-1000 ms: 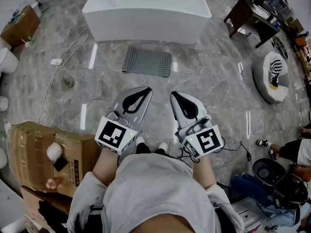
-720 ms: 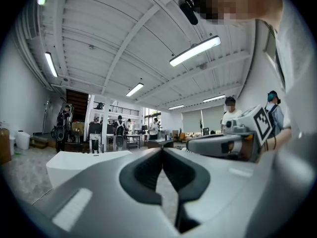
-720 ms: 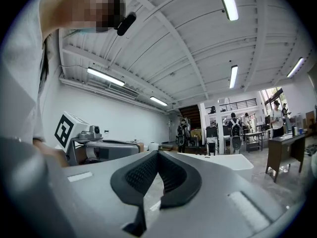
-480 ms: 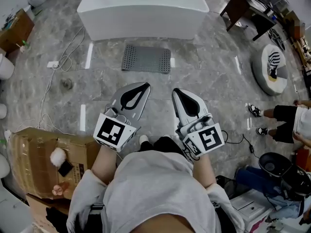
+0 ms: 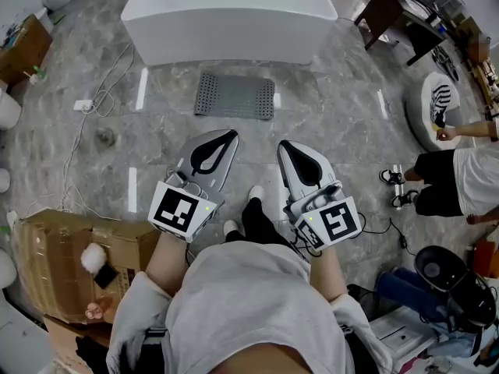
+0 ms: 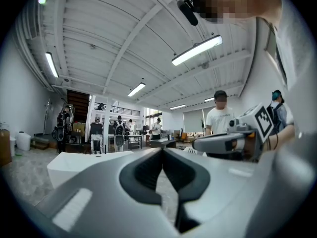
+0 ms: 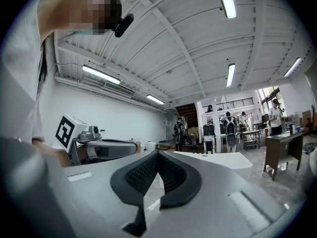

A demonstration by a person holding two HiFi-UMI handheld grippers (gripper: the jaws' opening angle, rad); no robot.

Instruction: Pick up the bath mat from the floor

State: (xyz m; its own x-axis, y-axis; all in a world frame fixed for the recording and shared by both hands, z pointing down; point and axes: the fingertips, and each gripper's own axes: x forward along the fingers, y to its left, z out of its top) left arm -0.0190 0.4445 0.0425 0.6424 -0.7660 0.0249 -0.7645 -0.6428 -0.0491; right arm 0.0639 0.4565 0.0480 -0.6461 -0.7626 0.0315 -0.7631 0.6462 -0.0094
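On my left gripper (image 5: 231, 135) and right gripper (image 5: 283, 144) the jaws are pressed together, empty. The bath mat (image 5: 235, 96) lies flat on the floor (image 5: 335, 123) ahead, by the bathtub (image 5: 226, 22). I'd stoop, spread them, and pinch its near edge.

The left gripper (image 5: 231, 134) and right gripper (image 5: 284, 143) are carried forward toward the bath mat (image 5: 235, 96), a shoe (image 5: 255, 194) is now seen between them, and a bystander (image 5: 456, 179) is seen further in at right.

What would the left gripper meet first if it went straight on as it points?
The left gripper points level, shut and empty, so it likely clears the bath mat on the floor. The white bathtub comes next, though it may pass over its rim.
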